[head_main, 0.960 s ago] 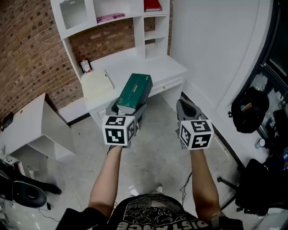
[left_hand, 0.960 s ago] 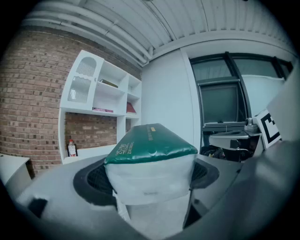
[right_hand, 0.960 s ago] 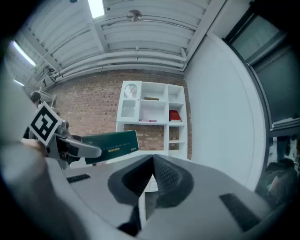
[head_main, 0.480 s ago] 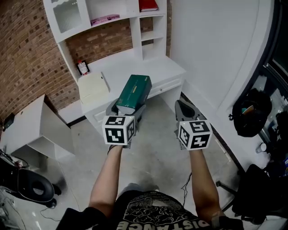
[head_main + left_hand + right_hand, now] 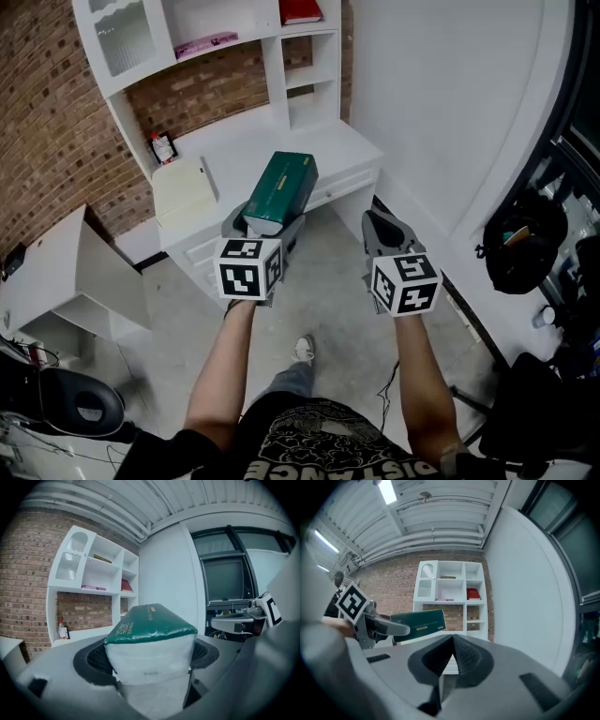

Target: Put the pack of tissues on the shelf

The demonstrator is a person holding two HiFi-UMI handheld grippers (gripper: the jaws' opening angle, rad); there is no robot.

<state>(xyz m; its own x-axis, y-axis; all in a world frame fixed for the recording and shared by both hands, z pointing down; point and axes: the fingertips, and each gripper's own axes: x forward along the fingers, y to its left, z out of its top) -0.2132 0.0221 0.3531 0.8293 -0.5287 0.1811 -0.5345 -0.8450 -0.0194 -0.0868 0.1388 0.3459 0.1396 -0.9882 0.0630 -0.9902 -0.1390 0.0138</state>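
A green and white pack of tissues [image 5: 279, 190] sticks forward out of my left gripper [image 5: 262, 228], which is shut on its near end. In the left gripper view the pack [image 5: 150, 641] fills the gap between the two dark pads. It also shows in the right gripper view [image 5: 418, 625], off to the left. The white shelf unit [image 5: 281, 66] stands ahead against the brick wall, above a white desk [image 5: 309, 145]. My right gripper [image 5: 386, 230] is held level beside the left one, jaws closed together with nothing between them [image 5: 451, 660].
A cream box [image 5: 183, 187] and a small red bottle [image 5: 162, 147] sit on the desk. A red book [image 5: 300, 11] and pink items [image 5: 206, 42] lie on upper shelves. A low white cabinet [image 5: 70, 277] is at left, a black chair [image 5: 70, 403] at bottom left, bags [image 5: 520, 248] at right.
The desk and shelf have drifted slightly left and closer in the head view as the person steps forward; a shoe now shows below. Both grippers keep their pose and grip.
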